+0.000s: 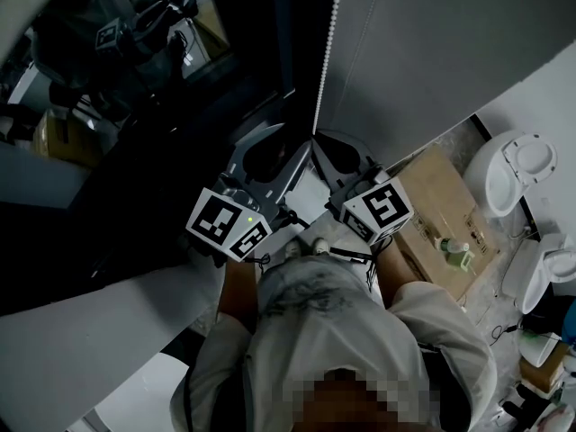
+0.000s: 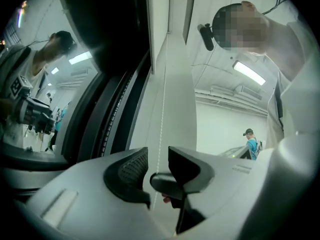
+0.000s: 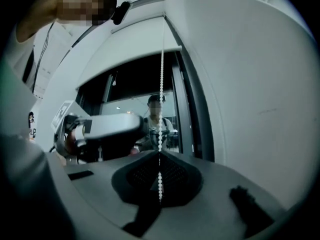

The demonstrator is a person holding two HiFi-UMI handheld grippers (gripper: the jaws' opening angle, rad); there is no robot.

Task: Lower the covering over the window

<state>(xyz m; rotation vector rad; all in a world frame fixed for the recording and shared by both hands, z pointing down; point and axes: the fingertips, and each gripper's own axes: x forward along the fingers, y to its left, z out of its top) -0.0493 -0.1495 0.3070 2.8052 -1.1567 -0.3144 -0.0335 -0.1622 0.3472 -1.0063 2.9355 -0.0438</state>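
While hauling on the loop, stage: judged to be mid-pull, hand over hand, on the bead chain.
Right gripper: jaws pinched together on the bead chain; takes the beads in at 12 o'clock and lets them trail out at 6 o'clock.
Left gripper: jaws spread wide, gripping nothing; 1 strand of chain in the gap, clear of both pads; sits at 9 o'clock of the other tool in the right gripper view.
Covering: pale sheet across the top of the window, lower edge slanting at 11 o'clock above the dark glass.
Done: seemingly only the upper part covered.
Remaining: a broad stretch of glass bare beneath, so more pulls judged necessary; next, probably, closing the open jaws on the strand and freeing the clamped pair.
Edges: wall close at 3 o'clock of the chain; window frame upright just beside it; pale ledge at 8 o'clock in the head view.
Open room: free air along the chain above and below both tools; cardboard box on the floor at 3 o'clock, apart from the hands.
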